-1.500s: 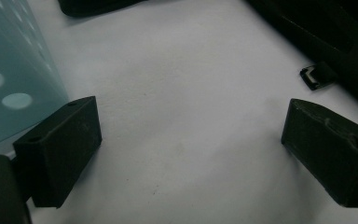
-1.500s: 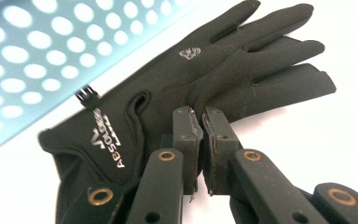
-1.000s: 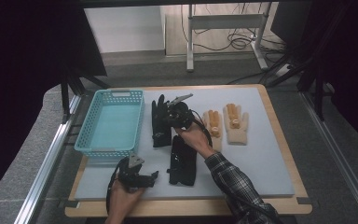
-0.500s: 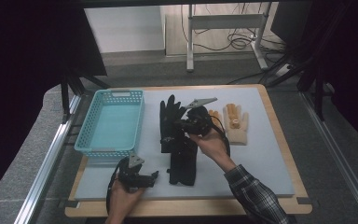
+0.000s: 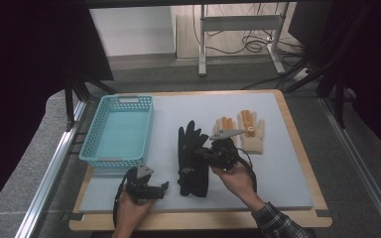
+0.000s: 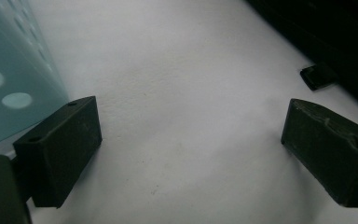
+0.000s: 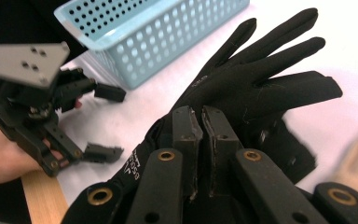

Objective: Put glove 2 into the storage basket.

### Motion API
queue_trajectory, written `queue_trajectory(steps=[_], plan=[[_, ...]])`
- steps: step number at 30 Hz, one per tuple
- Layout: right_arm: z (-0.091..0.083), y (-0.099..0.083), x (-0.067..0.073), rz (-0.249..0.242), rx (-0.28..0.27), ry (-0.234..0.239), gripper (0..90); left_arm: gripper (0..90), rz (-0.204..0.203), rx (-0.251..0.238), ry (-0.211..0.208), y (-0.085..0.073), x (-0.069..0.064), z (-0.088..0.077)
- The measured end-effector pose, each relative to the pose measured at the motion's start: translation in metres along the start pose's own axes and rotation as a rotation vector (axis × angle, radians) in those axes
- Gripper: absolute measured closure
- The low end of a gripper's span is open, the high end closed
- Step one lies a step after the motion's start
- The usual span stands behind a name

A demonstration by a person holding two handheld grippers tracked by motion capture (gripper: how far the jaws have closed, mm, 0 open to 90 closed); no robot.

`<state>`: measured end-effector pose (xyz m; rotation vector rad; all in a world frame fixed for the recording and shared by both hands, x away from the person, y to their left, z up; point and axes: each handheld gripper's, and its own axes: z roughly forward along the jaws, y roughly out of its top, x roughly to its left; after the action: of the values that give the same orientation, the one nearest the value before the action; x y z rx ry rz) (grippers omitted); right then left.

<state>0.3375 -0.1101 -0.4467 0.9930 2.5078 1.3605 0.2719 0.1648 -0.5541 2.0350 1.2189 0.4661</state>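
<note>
Two black gloves lie mid-mat. My right gripper [image 5: 203,151] comes in from the right and is shut on the cuff side of the upper black glove [image 5: 188,139]. In the right gripper view the pads [image 7: 186,126] meet on that glove [image 7: 261,79], whose fingers spread away from me. The second black glove [image 5: 194,181] lies just below, partly under the first. My left gripper [image 5: 164,187] rests near the front edge, open, with bare mat between its jaws [image 6: 191,135]. It also shows in the right gripper view [image 7: 106,122].
A teal perforated basket [image 5: 116,159] stands empty at the left, close beside the left gripper [image 6: 9,79]. A pair of tan gloves with orange fingertips [image 5: 252,130] lies right of the black ones. The pale mat [image 5: 278,183] covers a wooden board.
My right gripper has moved right and toward the front, dragging the upper black glove with it over the lower one. The left gripper has stayed put.
</note>
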Motion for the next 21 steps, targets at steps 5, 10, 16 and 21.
queue_trajectory(steps=[5,10,16,21], plan=[[0.010,-0.026,-0.005,0.038,0.027,-0.006,83.6,5.2,0.001,0.001,0.001,0.000,0.000,0.000],[0.014,-0.047,-0.009,0.043,0.057,-0.038,82.3,5.2,0.002,0.004,0.000,0.000,0.000,0.000],[0.011,-0.054,-0.016,-0.061,0.059,-0.122,63.5,5.2,0.001,0.003,0.000,0.000,0.000,0.000],[-0.006,-0.057,-0.025,-0.105,0.063,-0.163,60.0,5.2,-0.002,0.001,0.001,0.000,0.000,0.000]])
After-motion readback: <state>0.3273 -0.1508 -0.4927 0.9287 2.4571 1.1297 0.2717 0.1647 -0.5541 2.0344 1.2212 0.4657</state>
